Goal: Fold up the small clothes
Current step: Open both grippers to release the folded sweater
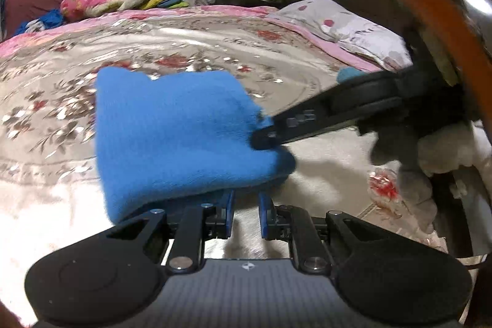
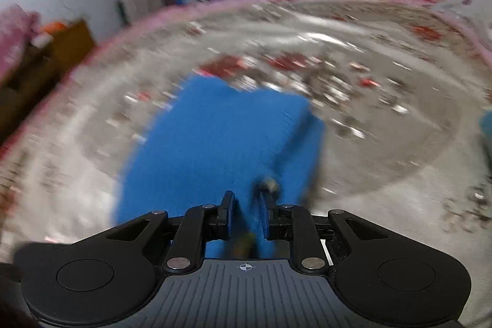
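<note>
Cloth [image 2: 215, 143] between right jaws (left beside).

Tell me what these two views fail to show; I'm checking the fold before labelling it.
- Blue cloth, left wrist view: its near edge hides the left gripper fingertips, so a grip cannot be confirmed.
- Right gripper, right wrist view: cloth lies between the fingers, but motion blur smears the contact.
- Garment type: folded and blurred in both views.
- Bedspread pattern: smeared in the right wrist view.
- Teal item: mostly behind the other gripper's arm.
</note>
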Demonstrator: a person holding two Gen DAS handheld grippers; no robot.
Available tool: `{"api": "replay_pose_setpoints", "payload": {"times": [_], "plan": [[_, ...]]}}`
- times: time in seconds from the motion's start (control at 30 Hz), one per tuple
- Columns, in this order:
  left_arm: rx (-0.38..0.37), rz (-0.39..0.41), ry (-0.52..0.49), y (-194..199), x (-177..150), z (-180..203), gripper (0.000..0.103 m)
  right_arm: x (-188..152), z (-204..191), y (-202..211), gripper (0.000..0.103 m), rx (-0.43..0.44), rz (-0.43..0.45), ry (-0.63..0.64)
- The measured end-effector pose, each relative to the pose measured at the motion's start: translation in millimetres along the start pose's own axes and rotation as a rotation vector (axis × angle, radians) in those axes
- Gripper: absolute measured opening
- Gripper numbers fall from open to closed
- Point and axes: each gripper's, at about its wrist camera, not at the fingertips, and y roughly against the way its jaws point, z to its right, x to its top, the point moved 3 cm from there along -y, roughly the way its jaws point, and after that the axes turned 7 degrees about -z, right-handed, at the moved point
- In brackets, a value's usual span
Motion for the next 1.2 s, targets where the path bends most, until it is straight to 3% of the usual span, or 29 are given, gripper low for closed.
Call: {"api": "replay_pose_setpoints", "payload": {"times": [0.27,0.47,0.6,0.73,1.03,1.13,1.2], "plan": [[0.024,0.071,0.088,21,11,-29,0.027,-7,9,18,0.021,0.025,0.059,-0.082],[0.055,0.164,0.18,34,23,-68,0.046,-6,16,21,0.039,0.029,0.104,-0.122],[0.066,0.092,0.221,7,24,-87,0.047,-11,20,2,0.05,0.002,0.072,-0.133],[0.121,0.082,0.164,0,18,-78,0.047,-17,26,-10,0.05,0.004,0.052,-0.166],[0.116,0.052,0.173,13,16,-73,0.047,-22,39,0,0.05,0.093,0.063,-0.286],[0.139,0.033,0.173,14,13,-69,0.047,-26,32,14,0.05,0.078,0.085,-0.255],[0.147,0.02,0.172,13,11,-67,0.048,-28,24,19,0.05,0.011,0.096,-0.193]]}}
